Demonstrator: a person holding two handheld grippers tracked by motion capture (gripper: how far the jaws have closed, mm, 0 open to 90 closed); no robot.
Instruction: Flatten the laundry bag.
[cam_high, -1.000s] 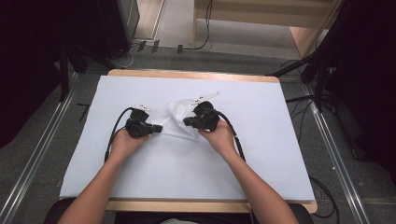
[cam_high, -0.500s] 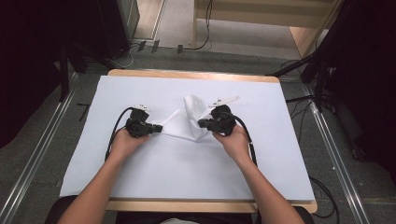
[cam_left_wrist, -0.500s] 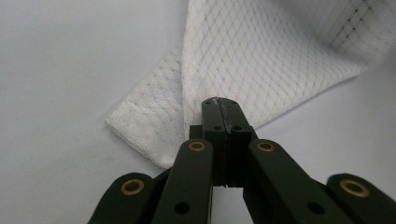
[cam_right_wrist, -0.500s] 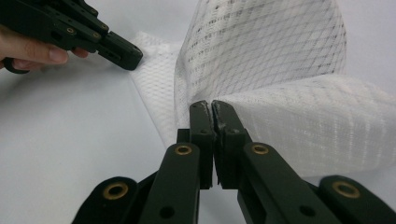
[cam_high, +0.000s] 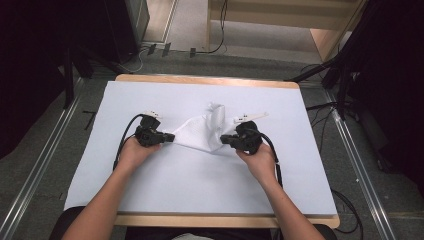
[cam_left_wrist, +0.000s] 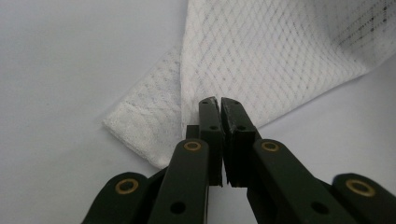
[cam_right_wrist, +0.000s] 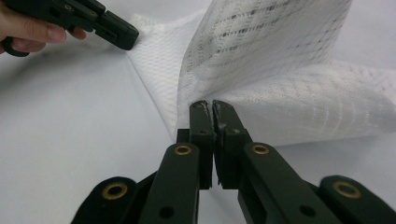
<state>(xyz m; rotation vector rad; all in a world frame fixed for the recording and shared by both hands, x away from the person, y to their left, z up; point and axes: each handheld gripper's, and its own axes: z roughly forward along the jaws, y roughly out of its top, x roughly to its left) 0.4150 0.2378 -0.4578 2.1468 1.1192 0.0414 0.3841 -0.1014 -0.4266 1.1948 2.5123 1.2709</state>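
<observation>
High view | one white mesh cloth (cam_high: 202, 131), crumpled, is held mid-table on the white table cover (cam_high: 165, 195) | left gripper (cam_high: 170, 136) clamped on cloth | right gripper (cam_high: 224, 139) clamped on cloth | two grippers counted

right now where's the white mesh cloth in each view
High view: the white mesh cloth lies mid-table, stretched between the left gripper and right gripper.
Left gripper view: upper centre and right, a fold pinched in the shut fingers.
Right gripper view: upper centre and right, rising from the shut fingers.
Shared landmark: the white table cover.
</observation>
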